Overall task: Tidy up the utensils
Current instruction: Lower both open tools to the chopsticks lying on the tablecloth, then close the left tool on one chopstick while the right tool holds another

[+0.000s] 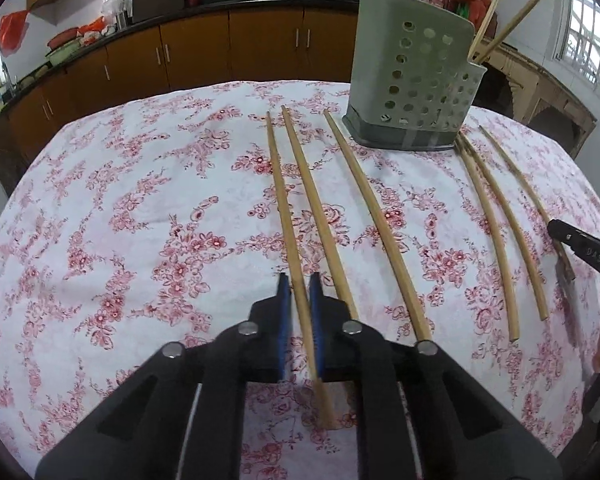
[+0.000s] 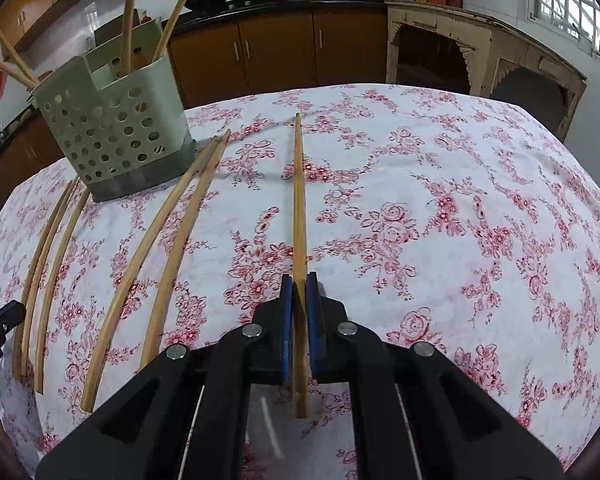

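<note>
Gripping now: left gripper (image 1: 298,292) has its blue pads closed on the leftmost chopstick (image 1: 278,184) near its thick end; right gripper (image 2: 299,292) is clamped on the lone right-hand chopstick (image 2: 298,200) the same way.
Risk, pivot: each stick is held close to one end, so I judge the long free end could swing or droop on lifting and miss the holder's opening.
Risk, neighbours: the next chopstick (image 1: 320,216) lies just beside the left pad and might get dragged.
Risk, holder: utensil holder (image 1: 414,80) is light-looking; a stick poking its wall could tip it.
Chopsticks, look: pale bamboo, slim, tapering; several lie on the floral tablecloth (image 1: 120,208), others already stand in the holder.
</note>
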Motion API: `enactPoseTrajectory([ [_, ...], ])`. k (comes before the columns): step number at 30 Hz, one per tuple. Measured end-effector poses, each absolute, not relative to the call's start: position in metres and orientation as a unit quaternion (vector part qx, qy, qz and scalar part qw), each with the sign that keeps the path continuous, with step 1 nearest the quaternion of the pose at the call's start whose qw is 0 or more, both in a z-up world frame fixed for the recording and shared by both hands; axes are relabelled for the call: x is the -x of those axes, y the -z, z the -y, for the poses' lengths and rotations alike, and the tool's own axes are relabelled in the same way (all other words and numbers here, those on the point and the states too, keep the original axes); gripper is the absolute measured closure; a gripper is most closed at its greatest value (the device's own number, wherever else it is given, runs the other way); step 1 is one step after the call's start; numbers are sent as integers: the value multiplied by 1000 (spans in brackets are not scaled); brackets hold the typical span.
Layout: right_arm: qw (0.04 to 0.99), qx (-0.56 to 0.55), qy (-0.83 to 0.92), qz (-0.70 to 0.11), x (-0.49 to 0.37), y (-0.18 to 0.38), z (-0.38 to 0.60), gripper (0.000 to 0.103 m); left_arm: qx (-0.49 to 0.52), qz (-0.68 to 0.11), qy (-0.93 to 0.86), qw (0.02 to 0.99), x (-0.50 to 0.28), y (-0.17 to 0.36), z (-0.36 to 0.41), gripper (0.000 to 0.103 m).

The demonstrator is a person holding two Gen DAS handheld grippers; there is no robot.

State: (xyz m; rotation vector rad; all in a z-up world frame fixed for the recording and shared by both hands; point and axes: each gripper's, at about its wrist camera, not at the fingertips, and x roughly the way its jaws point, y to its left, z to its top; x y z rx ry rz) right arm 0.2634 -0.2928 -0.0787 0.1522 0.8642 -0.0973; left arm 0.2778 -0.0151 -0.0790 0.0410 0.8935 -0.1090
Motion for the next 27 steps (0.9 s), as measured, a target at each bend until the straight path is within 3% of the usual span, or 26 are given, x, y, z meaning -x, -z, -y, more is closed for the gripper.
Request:
enactPoseTrajectory([
  [12, 904, -86, 39, -417, -270, 79, 296, 95, 3, -436, 23, 900, -310, 76, -29, 95],
  [27, 903, -97, 34, -416, -270, 80, 299, 95, -7, -429, 50, 902, -307, 79, -27, 86],
])
